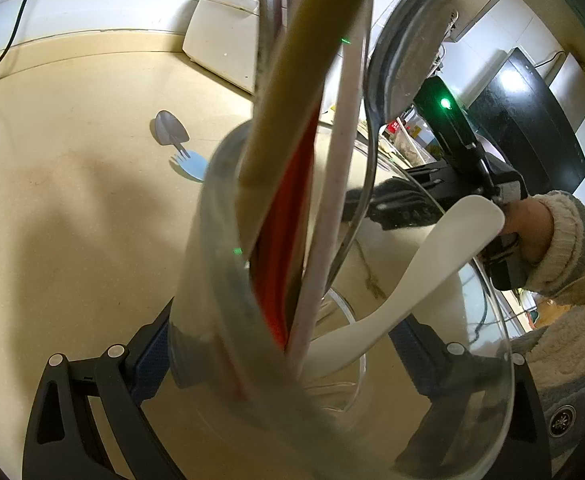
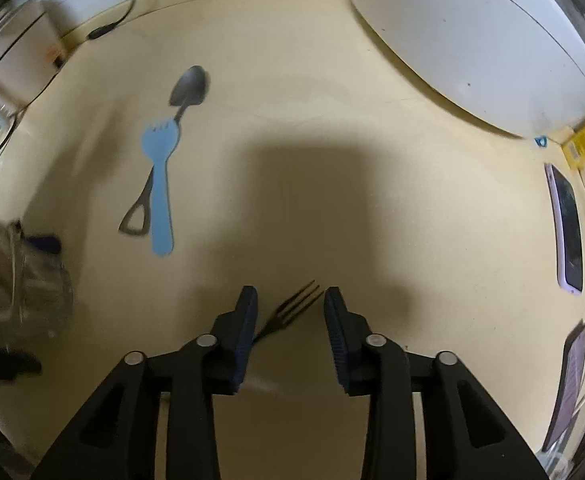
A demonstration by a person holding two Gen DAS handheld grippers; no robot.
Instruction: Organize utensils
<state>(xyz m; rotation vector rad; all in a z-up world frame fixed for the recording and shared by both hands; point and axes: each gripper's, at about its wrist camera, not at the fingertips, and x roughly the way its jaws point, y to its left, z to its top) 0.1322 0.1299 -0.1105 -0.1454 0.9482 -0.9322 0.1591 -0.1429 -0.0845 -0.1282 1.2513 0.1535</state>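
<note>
**Right hand-held gripper over the metal fork; left holds the utensil cup.**

The left hand-held gripper (image 1: 292, 360) is clamped on the clear cup (image 1: 212, 280), already stocked with utensils. The right hand-held gripper (image 2: 291, 300) hangs steeply over the desk (image 2: 412, 200), jaws apart and empty, the metal fork (image 2: 288, 314) lying slantwise between them. Recommend centring on the handle, turning across it, then closing. The blue fork (image 2: 160, 184) and grey spoon (image 2: 188, 88) lie together nearer the desk's back edge.

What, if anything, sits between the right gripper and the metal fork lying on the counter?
Nothing visible does. In the right wrist view the right gripper hangs with its jaws apart directly over the metal fork, and only bare counter shows around the tines. The blue fork and grey spoon lie well off to the side.
</note>
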